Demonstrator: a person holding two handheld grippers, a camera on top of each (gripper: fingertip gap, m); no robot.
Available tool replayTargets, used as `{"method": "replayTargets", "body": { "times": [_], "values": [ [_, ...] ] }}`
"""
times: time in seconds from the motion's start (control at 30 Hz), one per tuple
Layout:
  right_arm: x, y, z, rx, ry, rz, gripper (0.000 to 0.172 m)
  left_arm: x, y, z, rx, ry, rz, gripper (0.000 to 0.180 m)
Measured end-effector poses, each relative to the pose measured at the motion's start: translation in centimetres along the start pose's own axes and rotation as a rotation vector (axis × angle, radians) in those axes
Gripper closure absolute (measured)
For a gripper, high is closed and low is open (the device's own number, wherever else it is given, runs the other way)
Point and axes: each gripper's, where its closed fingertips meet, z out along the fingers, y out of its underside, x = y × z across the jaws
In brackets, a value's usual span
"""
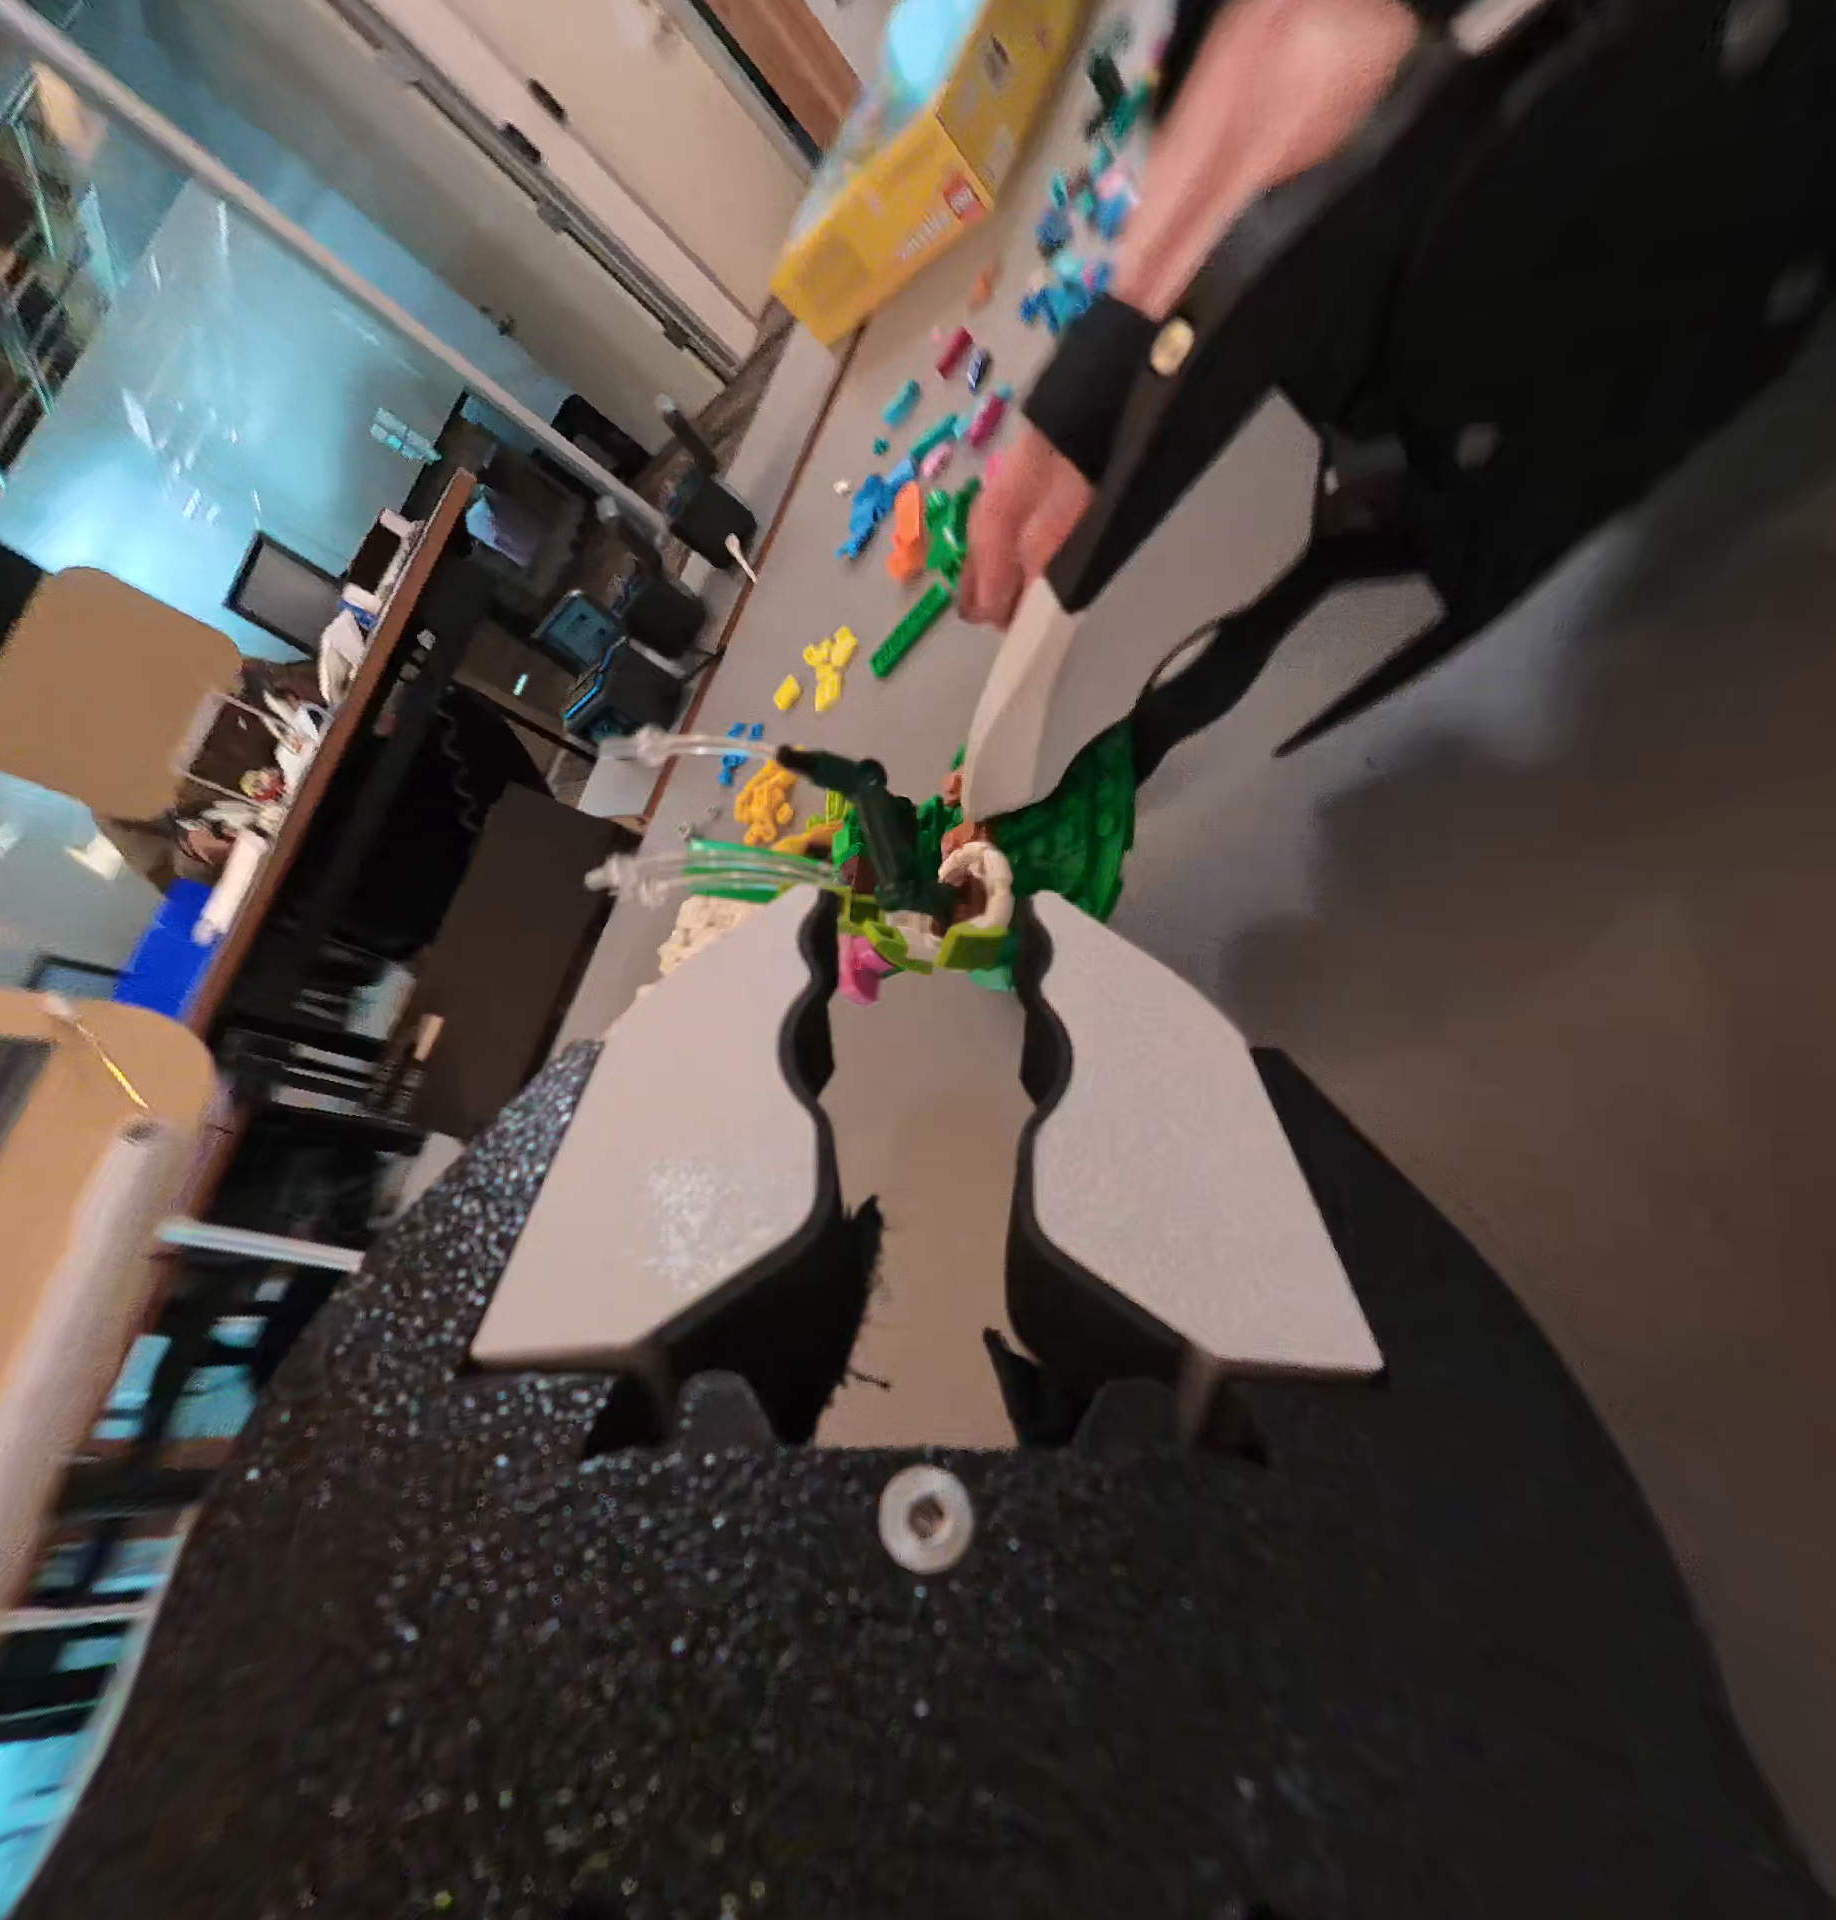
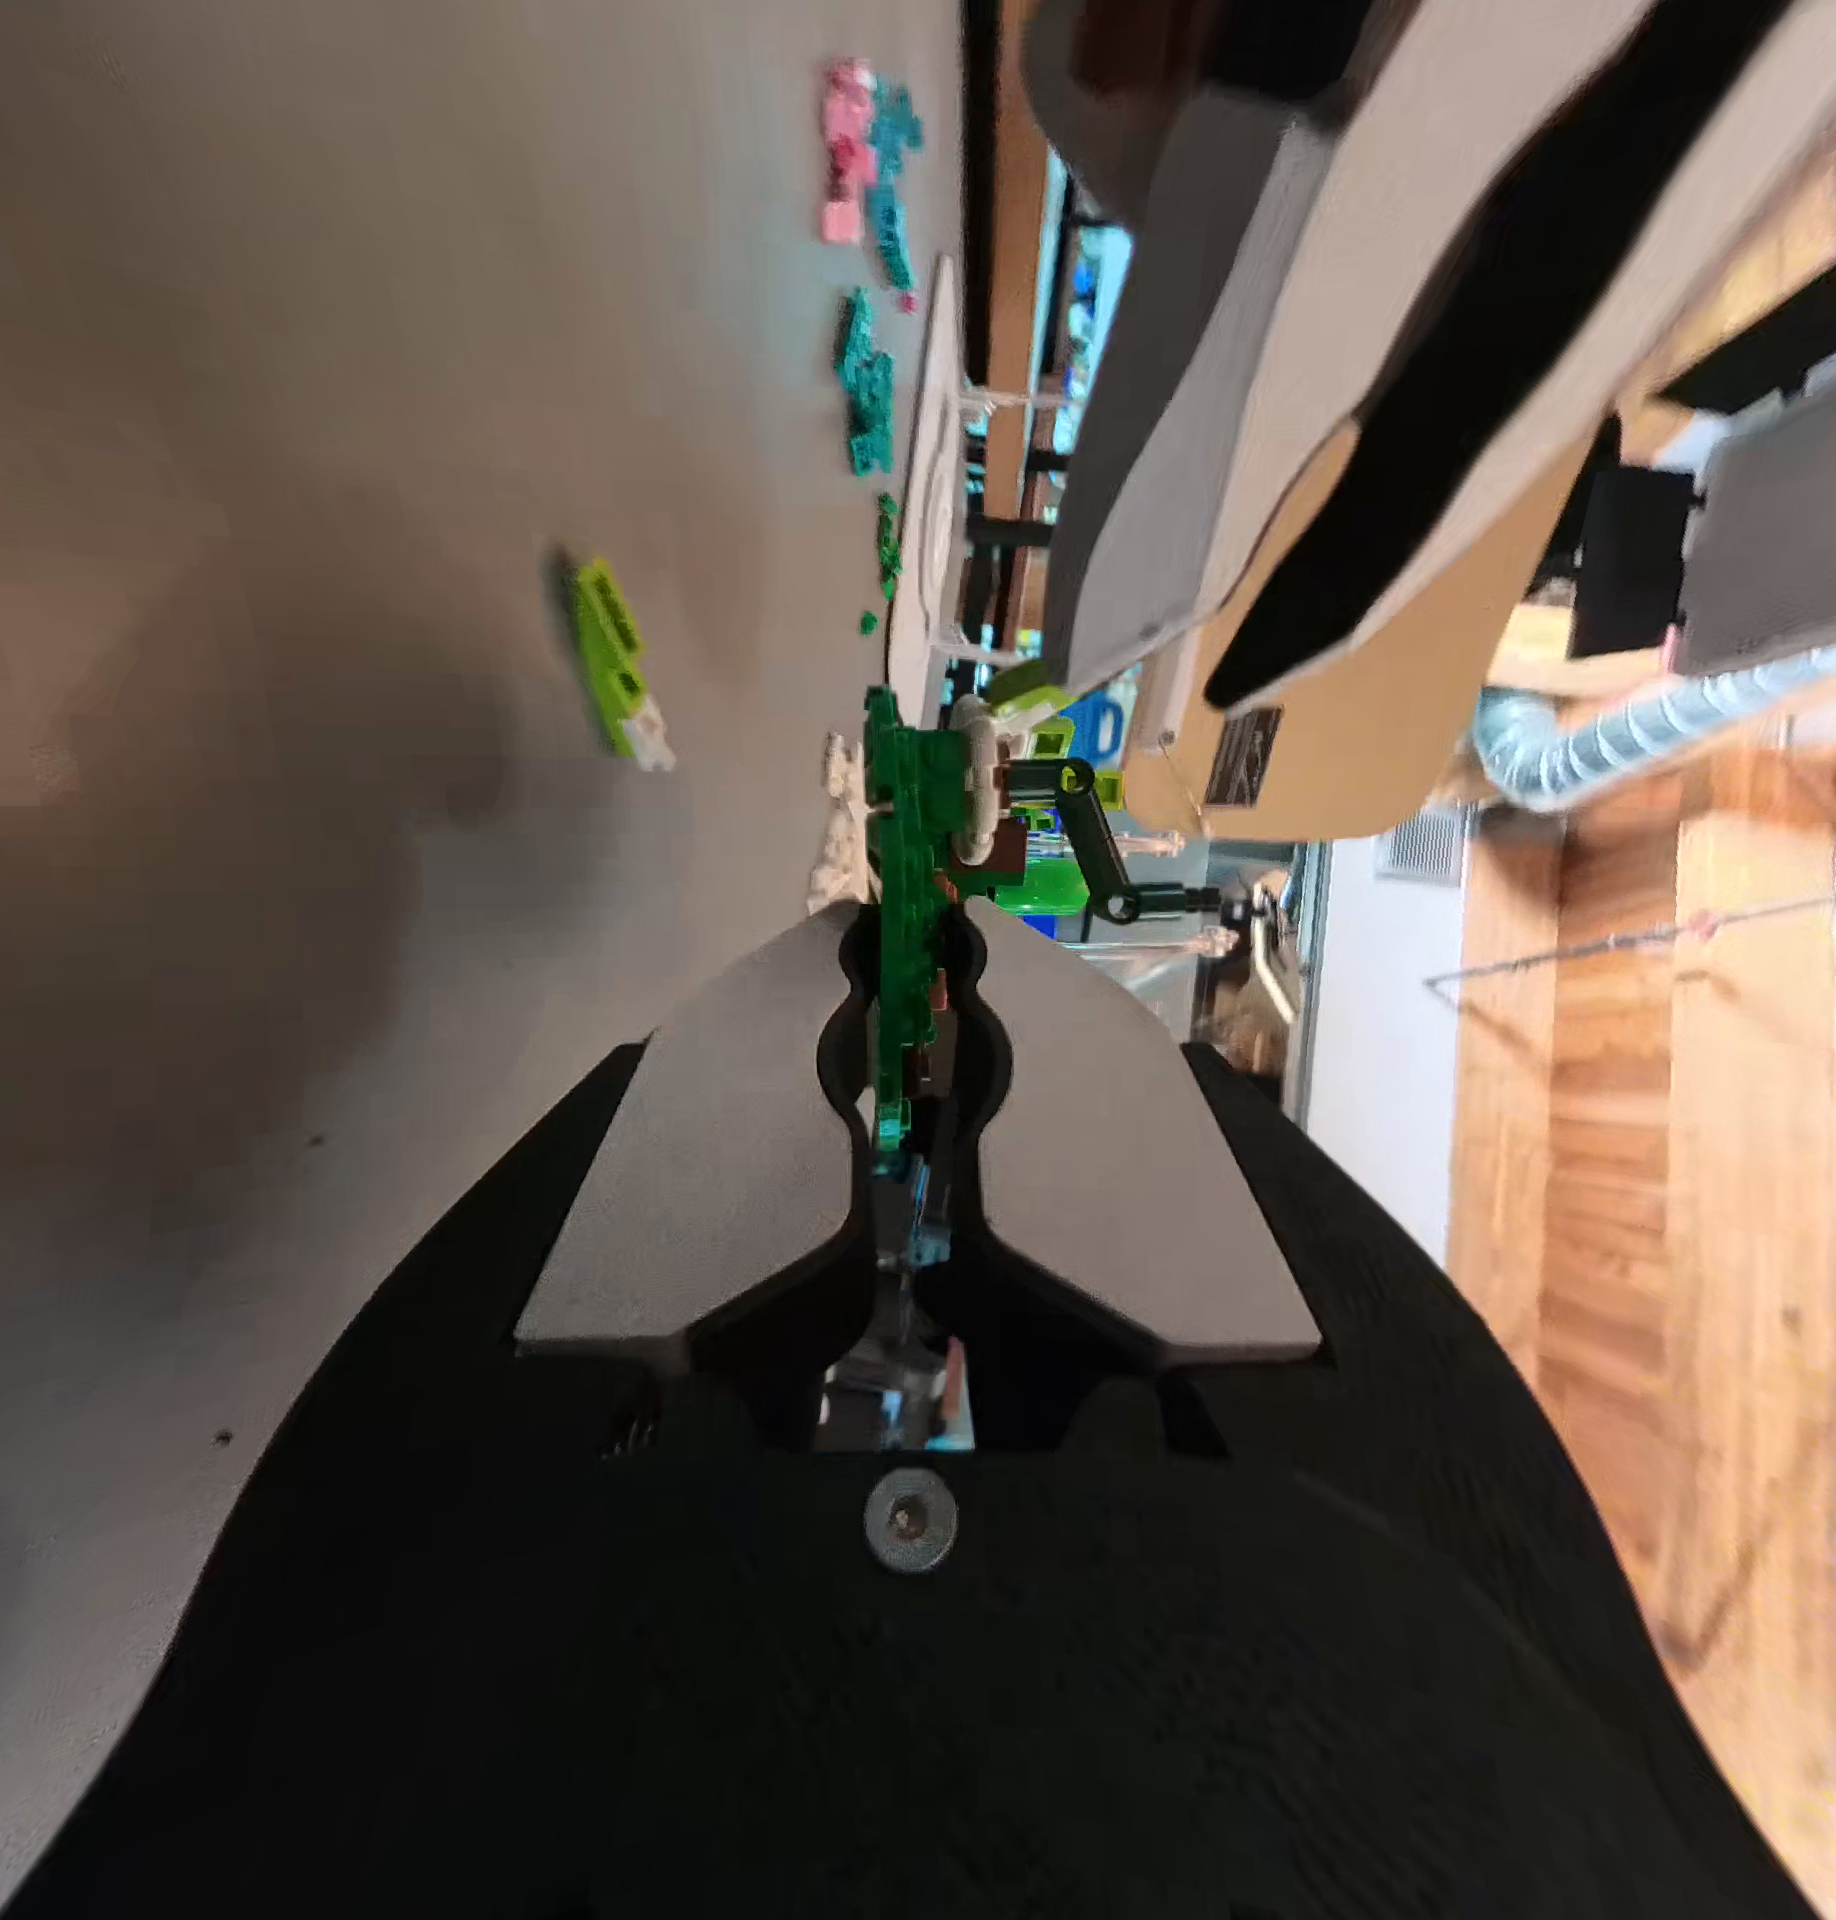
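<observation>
Your right hand-held gripper [image 2: 919,935] clenches the green plate [image 2: 898,831]; your left hand-held gripper [image 1: 924,925] stands released around the lime pieces [image 1: 971,940].

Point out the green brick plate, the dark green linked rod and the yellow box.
Green brick plate [image 2: 898,997]: right wrist view, its edge between the right tongs.
Dark green linked rod [image 2: 1099,844]: right wrist view, mid-link.
Yellow box [image 1: 893,223]: left wrist view, its side.

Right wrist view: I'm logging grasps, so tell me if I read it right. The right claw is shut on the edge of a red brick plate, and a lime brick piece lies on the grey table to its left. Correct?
Not quite. The plate clamped edge-on in the right claw is green, not red, as the right wrist view shows. The rest holds: a lime piece lies on the grey table to its left.
</observation>
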Motion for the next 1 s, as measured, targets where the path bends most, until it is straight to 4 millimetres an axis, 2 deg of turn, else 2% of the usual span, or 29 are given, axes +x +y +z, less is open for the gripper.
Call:
{"method": "replayTargets", "body": {
  "times": [0.07,0.13,0.23,0.37,0.5,0.53,0.6,0.63,0.8,0.9,1.0],
  "values": [
    [-0.1,-0.4,-0.2,0.021,0.001,-0.032,0.160,0.8,0.9,0.2,-0.086,0.004,0.175,0.153],
    [0.0,-0.5,-0.4,0.042,0.005,-0.051,0.160,1.3,1.2,0.1,-0.137,0.019,0.264,0.163],
    [0.1,-0.8,-0.6,0.076,0.013,-0.074,0.161,2.2,0.5,0.1,-0.118,0.067,0.268,0.167],
    [-0.1,-1.0,-0.6,0.079,0.011,-0.104,0.160,2.6,1.5,0.4,-0.193,0.079,0.311,0.170],
    [-0.5,-0.6,-0.1,0.041,-0.038,0.010,0.160,2.7,2.0,0.9,-0.238,0.096,0.252,0.174],
    [-0.4,-0.4,0.1,0.026,-0.046,0.053,0.156,2.8,2.0,0.9,-0.242,0.109,0.240,0.174],
    [-0.6,-0.1,0.5,-0.011,-0.062,0.082,0.134,2.9,2.1,1.2,-0.257,0.109,0.230,0.174],
    [-0.7,-0.2,0.6,-0.016,-0.065,0.083,0.131,3.0,2.2,1.3,-0.261,0.106,0.232,0.174],
    [-1.2,-0.8,0.5,0.005,-0.064,0.028,0.146,3.2,1.4,1.4,-0.203,0.114,0.175,0.174],
    [-1.2,-0.8,0.6,0.008,-0.076,0.061,0.145,3.2,1.2,1.5,-0.184,0.107,0.174,0.175],
    [-0.8,-0.4,0.6,0.002,-0.078,0.144,0.152,3.1,1.0,1.5,-0.167,0.091,0.174,0.175]
  ]
}}
